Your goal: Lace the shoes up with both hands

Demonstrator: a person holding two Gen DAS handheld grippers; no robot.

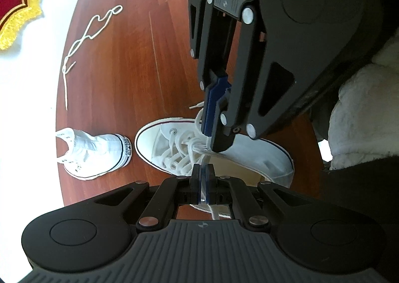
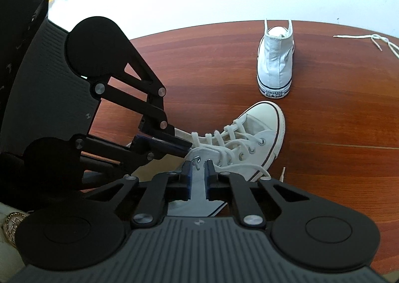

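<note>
Red-brown wood counter (image 2: 324,121) against a white wall. Your left tool (image 1: 202,170) is clamped on the white lace (image 1: 199,149) of the near high-top shoe (image 2: 249,138), which lies mid-counter. Your right tool (image 2: 198,170) sits over that shoe's top eyelets, jaws narrow with a gap, nothing pinched. Second white shoe (image 2: 275,63) stands beyond; a loose lace (image 1: 82,41) lies far off.
</note>
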